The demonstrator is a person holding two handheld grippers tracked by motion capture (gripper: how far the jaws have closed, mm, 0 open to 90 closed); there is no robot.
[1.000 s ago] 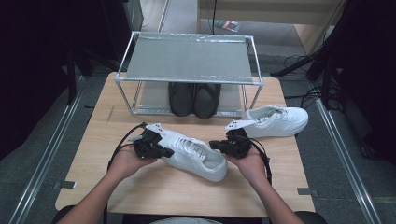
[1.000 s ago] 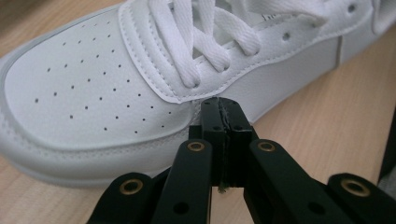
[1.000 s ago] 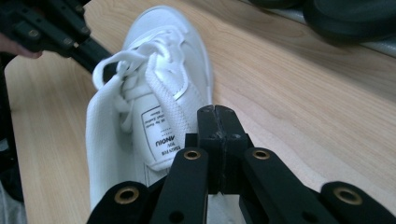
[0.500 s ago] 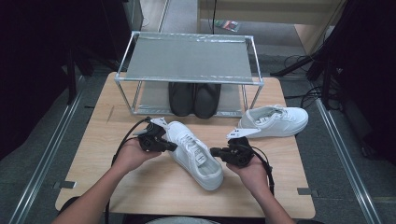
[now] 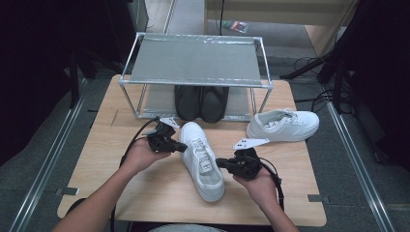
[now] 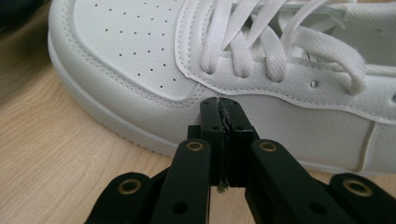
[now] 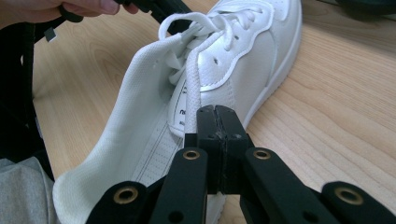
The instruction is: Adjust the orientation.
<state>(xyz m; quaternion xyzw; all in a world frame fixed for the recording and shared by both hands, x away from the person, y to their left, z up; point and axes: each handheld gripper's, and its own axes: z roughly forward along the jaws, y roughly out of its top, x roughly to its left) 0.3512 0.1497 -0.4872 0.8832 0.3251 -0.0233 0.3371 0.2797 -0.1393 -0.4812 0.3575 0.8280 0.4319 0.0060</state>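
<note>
Two tools, left tool (image 5: 180, 147) and right tool (image 5: 221, 163), are fully closed with nothing held, nudging the white sneaker (image 5: 202, 161) lying mid-tabletop (image 5: 96, 159), toe toward the shoe rack (image 5: 193, 60). We should push evenly from both sides, keeping it flat and straight.

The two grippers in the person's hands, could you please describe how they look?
Both the left gripper and the right gripper are black, with two flat jaws on linkage arms pinned by brass-ringed rivets. Each carries a grey three-cornered plate on top and trails a black cable. The person's forearms are bare, with no sleeves visible.
</note>
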